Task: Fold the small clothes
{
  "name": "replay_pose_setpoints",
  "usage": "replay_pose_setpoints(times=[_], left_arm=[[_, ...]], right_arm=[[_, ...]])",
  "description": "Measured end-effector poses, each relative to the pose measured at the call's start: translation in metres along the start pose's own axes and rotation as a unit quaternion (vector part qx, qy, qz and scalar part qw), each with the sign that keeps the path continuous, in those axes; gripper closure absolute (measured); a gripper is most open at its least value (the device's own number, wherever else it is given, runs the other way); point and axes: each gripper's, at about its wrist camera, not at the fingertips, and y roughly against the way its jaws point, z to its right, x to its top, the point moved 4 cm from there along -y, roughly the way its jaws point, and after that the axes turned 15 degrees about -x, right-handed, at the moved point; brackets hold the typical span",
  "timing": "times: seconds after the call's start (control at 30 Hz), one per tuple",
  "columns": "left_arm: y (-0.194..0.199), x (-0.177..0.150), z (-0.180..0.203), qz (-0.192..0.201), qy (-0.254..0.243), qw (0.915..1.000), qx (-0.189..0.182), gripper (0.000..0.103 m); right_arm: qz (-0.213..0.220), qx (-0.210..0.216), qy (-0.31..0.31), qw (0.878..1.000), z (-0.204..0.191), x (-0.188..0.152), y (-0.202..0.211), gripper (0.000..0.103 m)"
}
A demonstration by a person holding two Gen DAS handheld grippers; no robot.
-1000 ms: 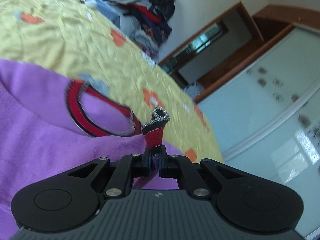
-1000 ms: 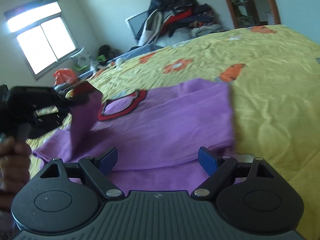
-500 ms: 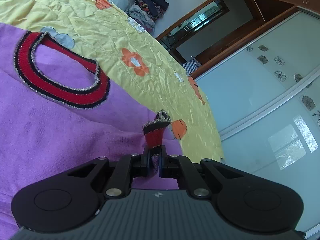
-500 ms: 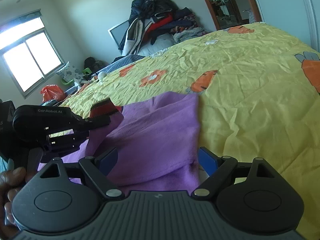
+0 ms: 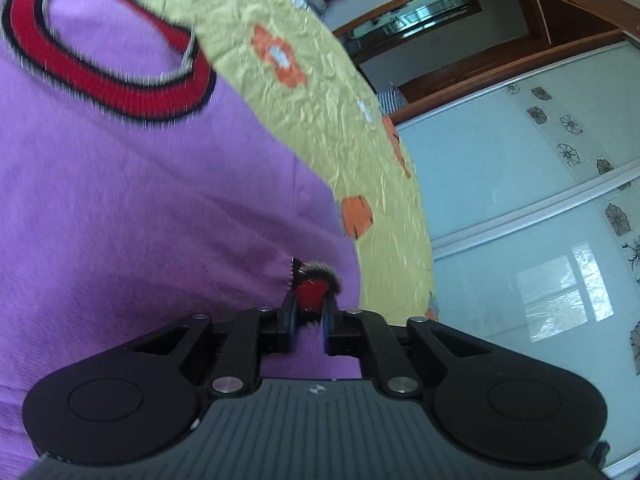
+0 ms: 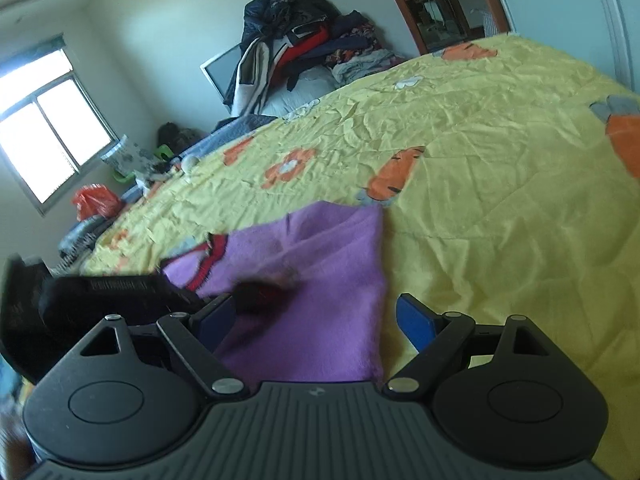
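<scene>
Left wrist view: the left gripper (image 5: 308, 316) has its jaws clenched on the red cuff (image 5: 313, 289) of the purple sweater (image 5: 152, 208), low over the garment's body.
Sweater: spread on the yellow bedspread (image 5: 320, 120), red collar (image 5: 120, 84) up top, blurred.
Right wrist view: the right gripper (image 6: 316, 320) has its jaws released and wide, nothing between them, straddling the folded purple edge.
Left tool: in at the left, blurred, cuff over the sweater.
Background: clothes pile (image 6: 304, 52) by the wall.

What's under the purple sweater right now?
The purple sweater lies on the yellow bedspread, visible all around it. Whatever sits directly beneath is covered; nothing else pokes out.
</scene>
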Motion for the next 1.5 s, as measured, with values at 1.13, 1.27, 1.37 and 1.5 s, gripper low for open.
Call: replay_pose_setpoints(times=[1.13,1.27,1.37,1.5], left_arm=[[0.288,0.018,-0.067,0.103,-0.167,0.961,0.195,0.005],[0.294,0.025,-0.049,0.114,-0.184,0.9566,0.195,0.001],[0.287,0.04,-0.042,0.116,-0.191,0.9545,0.198,0.001],[0.273,0.056,-0.048,0.098,-0.194,0.9536,0.208,0.001]], right_arm=[[-0.075,-0.026,0.116,0.99,-0.016,0.006,-0.038,0.101],[-0.067,0.008,0.085,0.994,-0.015,0.016,-0.025,0.075],[-0.097,0.044,0.061,0.992,-0.021,0.013,-0.032,0.024],[-0.113,0.064,0.017,0.991,-0.019,0.004,-0.031,0.03]])
